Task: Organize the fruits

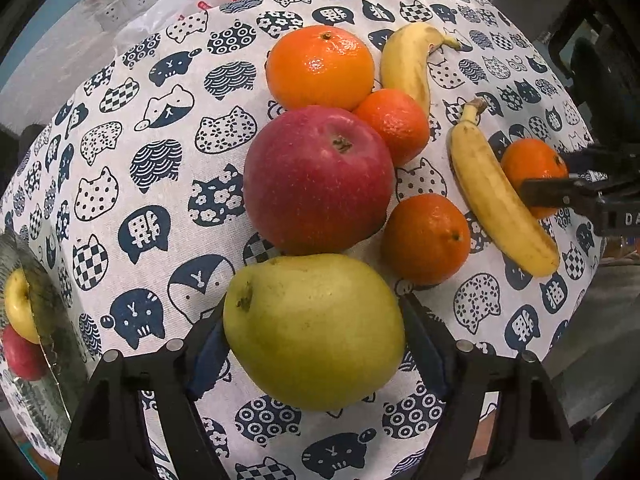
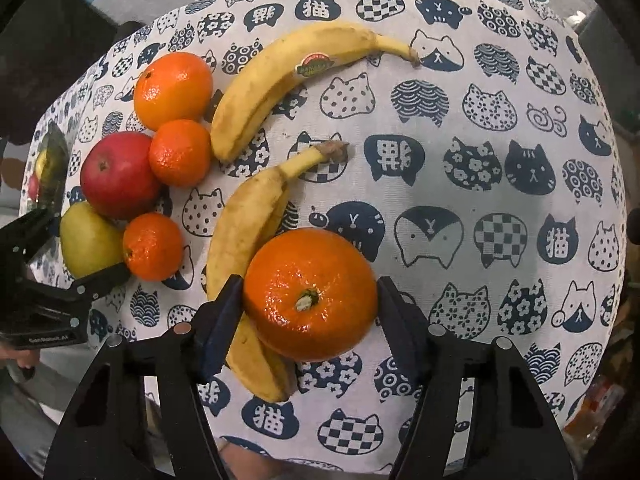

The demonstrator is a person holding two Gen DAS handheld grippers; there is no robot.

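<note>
Fruits lie grouped on the cat-print tabletop (image 2: 500,152). The apple (image 1: 318,178), largest, looks heavy and firm. The pear (image 1: 314,332) is smooth and bruisable; the left gripper (image 1: 314,344) straddles its widest part, pads at the skin, though whether they press I cannot tell. The orange (image 2: 310,294), round and liable to roll, sits beside a banana (image 2: 244,248) between the right gripper (image 2: 310,312) fingers, a gap visible: not gripped.

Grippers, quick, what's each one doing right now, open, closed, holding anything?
Left gripper: jaws around the pear; a firm grip cannot be told.
Right gripper: jaws around the orange, a gap on one side; not gripped.
</note>
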